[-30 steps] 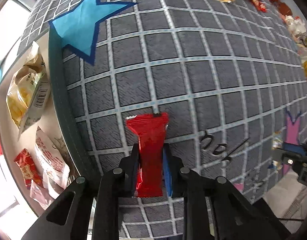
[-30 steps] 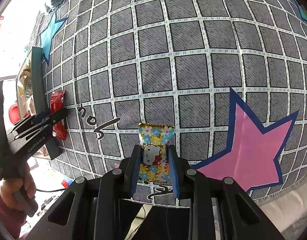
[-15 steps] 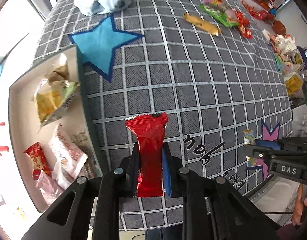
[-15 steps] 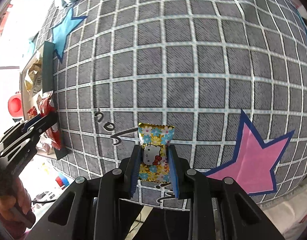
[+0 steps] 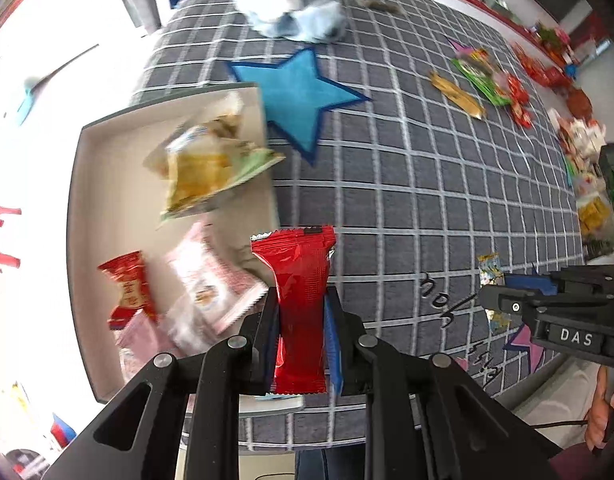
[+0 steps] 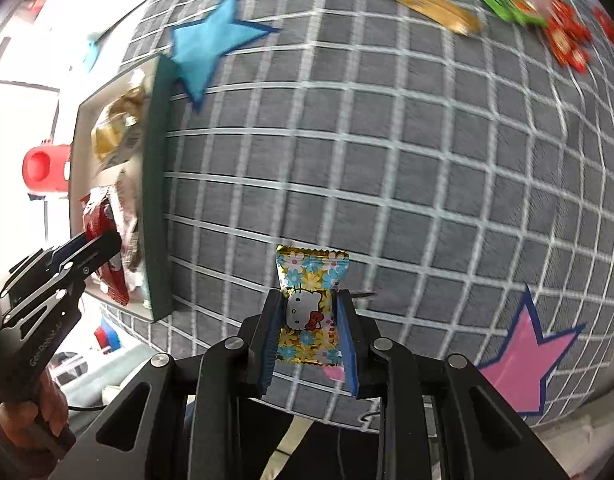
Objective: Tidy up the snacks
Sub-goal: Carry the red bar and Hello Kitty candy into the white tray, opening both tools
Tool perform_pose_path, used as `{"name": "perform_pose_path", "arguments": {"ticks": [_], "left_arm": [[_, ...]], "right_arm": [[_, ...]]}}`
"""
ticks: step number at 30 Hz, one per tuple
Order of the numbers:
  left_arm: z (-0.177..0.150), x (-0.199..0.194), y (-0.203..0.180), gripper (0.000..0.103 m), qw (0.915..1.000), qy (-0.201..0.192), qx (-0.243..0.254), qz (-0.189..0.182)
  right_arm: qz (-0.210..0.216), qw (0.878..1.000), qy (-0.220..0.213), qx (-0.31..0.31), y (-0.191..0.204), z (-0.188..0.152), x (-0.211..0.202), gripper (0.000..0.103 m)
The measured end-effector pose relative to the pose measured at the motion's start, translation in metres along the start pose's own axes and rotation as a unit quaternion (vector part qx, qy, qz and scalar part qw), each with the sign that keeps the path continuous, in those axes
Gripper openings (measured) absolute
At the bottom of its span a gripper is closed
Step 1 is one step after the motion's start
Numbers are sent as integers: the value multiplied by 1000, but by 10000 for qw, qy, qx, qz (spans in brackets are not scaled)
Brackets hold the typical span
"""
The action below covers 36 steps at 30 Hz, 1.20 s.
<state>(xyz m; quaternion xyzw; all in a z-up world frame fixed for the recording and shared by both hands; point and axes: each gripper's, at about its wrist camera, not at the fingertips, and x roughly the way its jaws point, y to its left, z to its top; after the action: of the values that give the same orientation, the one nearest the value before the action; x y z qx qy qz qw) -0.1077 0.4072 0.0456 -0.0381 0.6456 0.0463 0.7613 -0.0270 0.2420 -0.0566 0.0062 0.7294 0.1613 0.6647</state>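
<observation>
My left gripper (image 5: 301, 300) is shut on a long red snack packet (image 5: 299, 284), held upright over the right wall of a white-lined box (image 5: 87, 208). That box sits at the left of a grey checked cloth and holds several packets, among them a yellow-green bag (image 5: 211, 168) and a small red packet (image 5: 127, 288). My right gripper (image 6: 310, 296) is shut on a flowery yellow cat-print candy packet (image 6: 309, 300), high over the cloth to the right of the box (image 6: 157, 200). Each gripper shows in the other's view: the left gripper (image 6: 103, 248) and the right gripper (image 5: 495, 292).
A blue star patch (image 5: 299, 96) lies beside the box's far end and a pink star patch (image 6: 523, 356) near the cloth's front right. Loose snacks, a gold bar (image 6: 427, 6) and green and red packets (image 6: 523, 4), lie at the far right. A pale crumpled cloth (image 5: 291, 8) sits at the back.
Both grippers have risen and carried their packets to the left, toward the box. The left one now hangs over the box's wall; more of the table shows in both views.
</observation>
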Motion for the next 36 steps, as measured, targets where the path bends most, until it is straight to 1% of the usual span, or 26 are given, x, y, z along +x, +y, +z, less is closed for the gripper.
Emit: {"name": "perform_pose_path", "arguments": {"ticks": [6, 10, 16, 20, 25, 26, 28, 29, 30, 31, 32, 33, 34, 35, 36], "left_arm": [[-9, -1, 33, 23, 9991, -62, -404, 131], [-18, -1, 60, 22, 9975, -5, -676, 228], [-30, 4, 88, 22, 9948, 143, -962, 314], [-34, 9, 98, 22, 9932, 219, -1094, 346], [-38, 14, 106, 23, 9916, 276, -1210, 363], [-37, 15, 107, 25, 9916, 279, -1219, 339], [-39, 15, 108, 43, 9917, 278, -1222, 276], [-38, 16, 108, 65, 9917, 257, -1224, 286], [-38, 14, 108, 82, 9918, 172, -1222, 335], [-38, 9, 109, 84, 9919, 51, -1211, 387], [-38, 7, 109, 85, 9917, -1, -1216, 414], [-38, 6, 110, 86, 9914, 6, -1221, 476], [-38, 6, 111, 87, 9916, 30, -1232, 403], [-39, 5, 113, 87, 9914, 39, -1261, 340], [-39, 5, 116, 87, 9911, 47, -1289, 319]], "right_arm": [[-54, 9979, 47, -647, 54, 12, 4, 28], [-23, 9941, 117, -1079, 97, 20, 10, 28], [131, 9870, 195, -1588, 155, 33, 20, 28], [169, 9828, 293, -1815, 183, 38, 30, 28], [120, 9810, 420, -1893, 209, 46, 48, 28], [98, 9805, 432, -1915, 211, 47, 51, 28], [68, 9798, 468, -1945, 214, 49, 56, 29], [49, 9794, 500, -1954, 215, 50, 58, 29], [34, 9793, 520, -1954, 216, 50, 59, 29], [6, 9790, 555, -1960, 221, 49, 63, 37], [-21, 9789, 592, -1956, 220, 49, 65, 48], [-46, 9789, 594, -1955, 221, 49, 67, 73], [-141, 9791, 545, -1957, 221, 49, 68, 82], [-233, 9791, 477, -1965, 219, 50, 66, 82], [-214, 9792, 484, -1958, 220, 50, 67, 82]]}}
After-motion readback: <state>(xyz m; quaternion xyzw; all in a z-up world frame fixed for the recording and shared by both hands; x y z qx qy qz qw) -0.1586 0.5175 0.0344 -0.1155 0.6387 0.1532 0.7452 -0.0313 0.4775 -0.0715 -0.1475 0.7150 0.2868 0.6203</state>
